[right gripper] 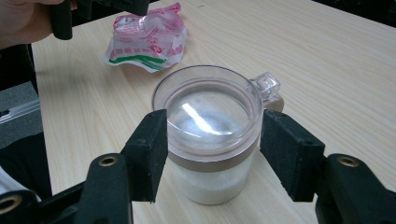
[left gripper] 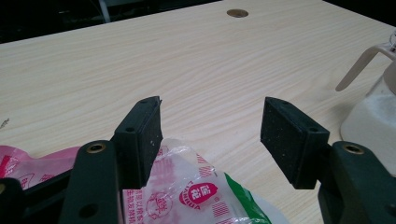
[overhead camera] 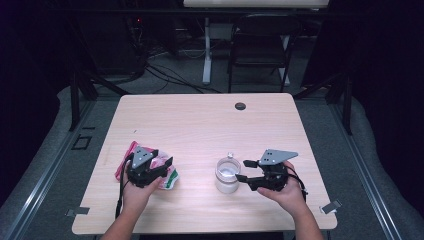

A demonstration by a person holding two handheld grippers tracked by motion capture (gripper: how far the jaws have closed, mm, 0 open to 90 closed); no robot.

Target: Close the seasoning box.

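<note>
A crumpled pink, white and green plastic bag (overhead camera: 170, 179) (left gripper: 196, 196) (right gripper: 147, 39) lies on the front left of the wooden table (overhead camera: 200, 125). My left gripper (overhead camera: 165, 168) (left gripper: 210, 135) hovers just over it, open, with the bag under its left jaw and bare table between the pads. A clear lidded jar (overhead camera: 226, 176) (right gripper: 210, 116) (left gripper: 373, 116) holding white powder stands at the front right. My right gripper (overhead camera: 242, 170) (right gripper: 212, 140) is open at the jar's right side. Its pads flank the lid on the near side without pressing on it.
A round dark cable hole (overhead camera: 240, 106) (left gripper: 237, 13) sits near the table's far edge. Behind the table stand a black chair (overhead camera: 260, 45) and a white desk leg (overhead camera: 206, 50), with cables on the floor. The jar's small handle tab (right gripper: 268, 86) points away from the right gripper.
</note>
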